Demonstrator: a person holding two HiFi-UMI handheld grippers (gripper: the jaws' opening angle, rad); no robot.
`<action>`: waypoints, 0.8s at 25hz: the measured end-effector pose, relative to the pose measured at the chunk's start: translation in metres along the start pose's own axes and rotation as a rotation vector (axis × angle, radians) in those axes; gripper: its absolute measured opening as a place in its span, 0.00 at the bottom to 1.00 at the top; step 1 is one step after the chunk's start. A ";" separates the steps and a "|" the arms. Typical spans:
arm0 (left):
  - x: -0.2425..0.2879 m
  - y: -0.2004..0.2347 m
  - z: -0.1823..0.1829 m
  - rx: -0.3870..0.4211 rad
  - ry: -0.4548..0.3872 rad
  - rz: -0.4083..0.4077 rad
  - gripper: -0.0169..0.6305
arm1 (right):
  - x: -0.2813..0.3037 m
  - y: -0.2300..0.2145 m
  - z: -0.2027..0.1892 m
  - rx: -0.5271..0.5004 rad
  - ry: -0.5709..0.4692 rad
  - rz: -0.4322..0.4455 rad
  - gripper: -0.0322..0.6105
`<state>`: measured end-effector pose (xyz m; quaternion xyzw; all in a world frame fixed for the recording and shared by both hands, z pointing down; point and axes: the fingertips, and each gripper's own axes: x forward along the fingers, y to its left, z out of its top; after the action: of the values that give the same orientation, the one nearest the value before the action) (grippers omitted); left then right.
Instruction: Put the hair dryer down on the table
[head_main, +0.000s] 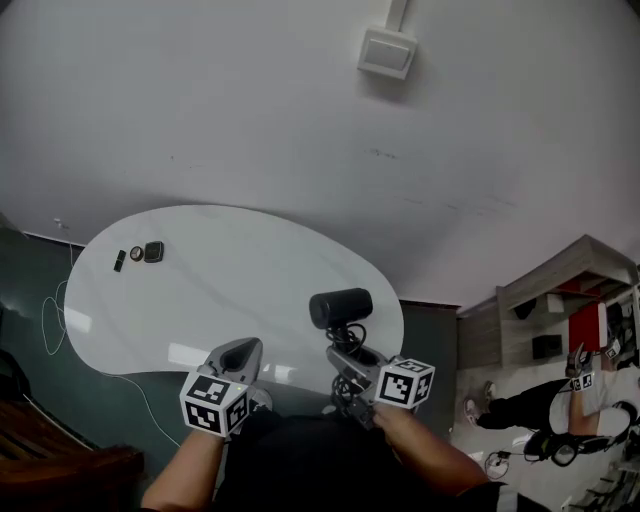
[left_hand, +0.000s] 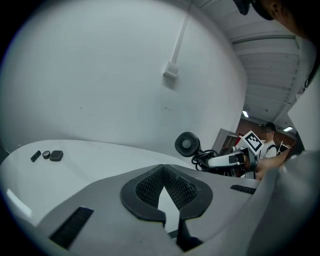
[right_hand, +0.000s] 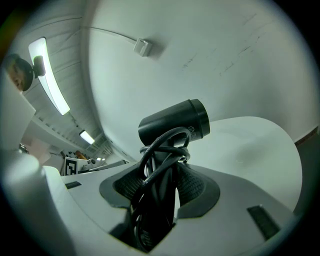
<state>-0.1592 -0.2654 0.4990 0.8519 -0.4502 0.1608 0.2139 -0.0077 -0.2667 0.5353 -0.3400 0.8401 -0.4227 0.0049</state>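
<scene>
My right gripper (right_hand: 160, 175) clamps the hair dryer (right_hand: 172, 122) by its handle, which the wound black cord (right_hand: 150, 170) mostly hides (the pads barely show behind it). The barrel sits over the white table's (head_main: 220, 290) near edge; I can't tell whether it touches. My left gripper (left_hand: 163, 172) is closed, empty.

Three dark items (head_main: 140, 254) near the tabletop's (head_main: 220, 285) left edge are too small to identify. Wound cord (right_hand: 149, 178) hides the dryer's (right_hand: 175, 122) handle; the person's body (head_main: 300, 455) covers the tabletop's near edge.
</scene>
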 end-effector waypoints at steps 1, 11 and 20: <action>0.001 0.007 0.000 0.009 0.008 -0.008 0.04 | 0.006 -0.002 0.000 0.010 -0.010 -0.024 0.35; 0.018 0.052 -0.011 0.110 0.082 -0.105 0.04 | 0.063 -0.059 -0.020 0.060 -0.017 -0.283 0.35; 0.012 0.074 -0.021 0.113 0.110 -0.134 0.04 | 0.110 -0.119 -0.019 0.064 0.022 -0.461 0.35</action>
<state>-0.2163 -0.3002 0.5382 0.8807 -0.3699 0.2175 0.2003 -0.0302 -0.3651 0.6633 -0.5178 0.7263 -0.4429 -0.0902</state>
